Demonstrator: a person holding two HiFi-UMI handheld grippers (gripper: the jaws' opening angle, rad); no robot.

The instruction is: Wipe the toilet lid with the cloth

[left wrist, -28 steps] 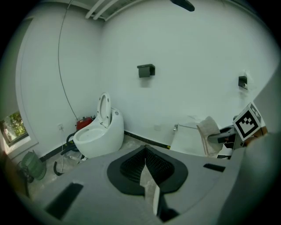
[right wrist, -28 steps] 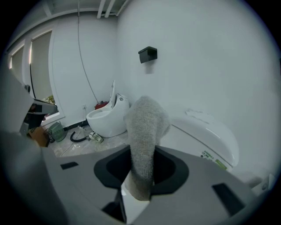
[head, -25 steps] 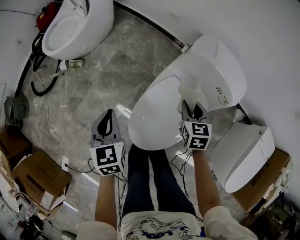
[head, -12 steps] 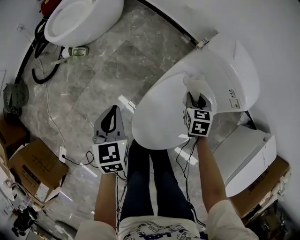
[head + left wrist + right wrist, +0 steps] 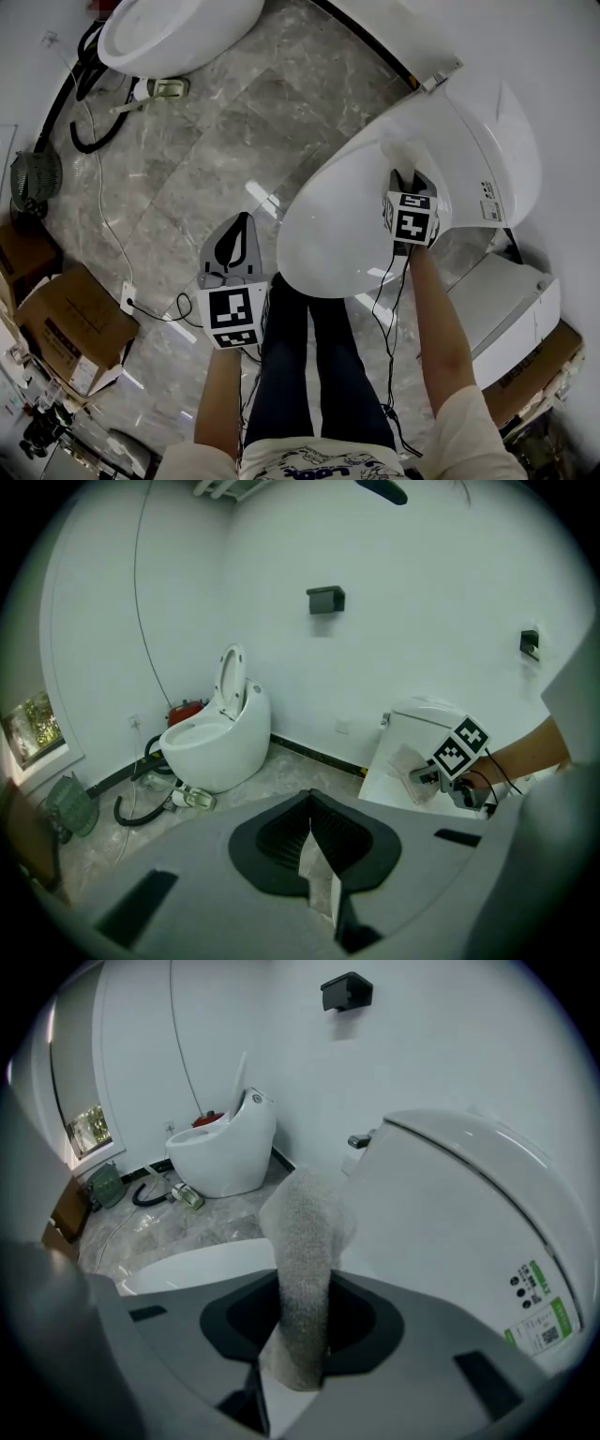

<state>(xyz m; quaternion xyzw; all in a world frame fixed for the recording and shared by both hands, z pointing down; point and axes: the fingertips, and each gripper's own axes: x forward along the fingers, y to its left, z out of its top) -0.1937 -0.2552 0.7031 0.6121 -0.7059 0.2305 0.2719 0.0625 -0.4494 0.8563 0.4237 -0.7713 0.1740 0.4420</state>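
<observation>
The white toilet's closed lid (image 5: 337, 230) fills the centre right of the head view, with the tank (image 5: 487, 141) behind it. My right gripper (image 5: 409, 180) is shut on a pale grey cloth (image 5: 403, 155) that lies against the back part of the lid. In the right gripper view the cloth (image 5: 302, 1251) stands up between the jaws of my right gripper (image 5: 298, 1354), beside the lid (image 5: 450, 1204). My left gripper (image 5: 237, 227) hangs over the floor left of the toilet. It is shut and holds nothing (image 5: 312, 819). It looks across at the cloth (image 5: 409, 761).
A second toilet (image 5: 178, 33) with its lid raised stands at the far wall, with a black hose (image 5: 80, 112) beside it. Cardboard boxes (image 5: 66, 323) sit at the left. Another white toilet body (image 5: 511, 300) lies at the right. The person's legs (image 5: 309, 375) stand before the bowl.
My right gripper has slid the cloth up the lid toward the tank. The left gripper has stayed over the floor, still shut.
</observation>
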